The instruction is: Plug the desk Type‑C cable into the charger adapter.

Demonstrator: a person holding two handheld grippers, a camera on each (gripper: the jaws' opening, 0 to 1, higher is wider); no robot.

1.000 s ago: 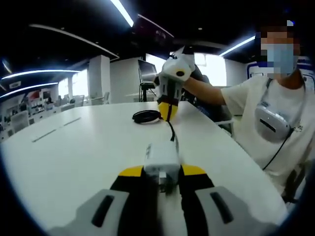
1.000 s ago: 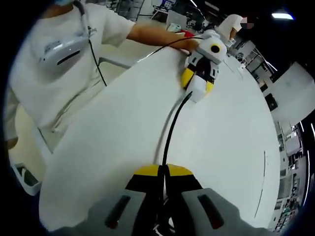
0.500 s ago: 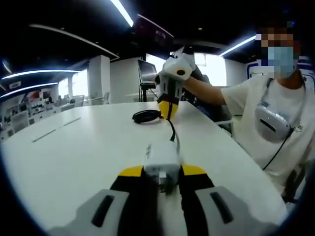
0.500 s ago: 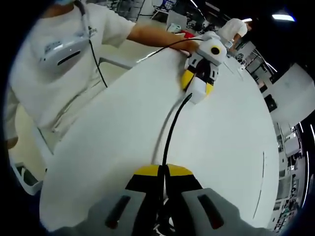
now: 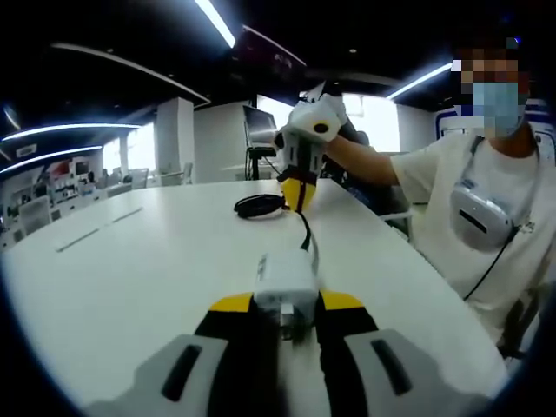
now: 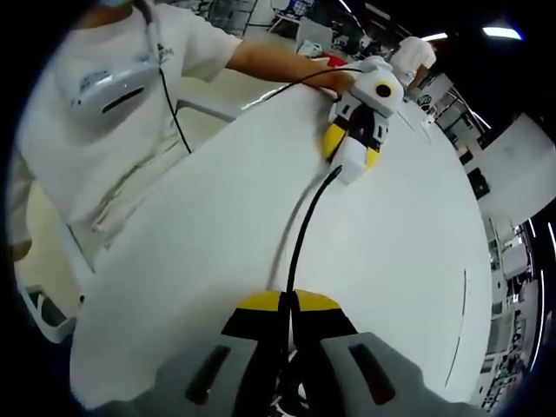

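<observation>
The charger adapter sits clamped in our left gripper over the table; our right gripper pinches the Type‑C cable — its plug looks already seated. Next, we judge, comes releasing gently — no tugging.
</observation>
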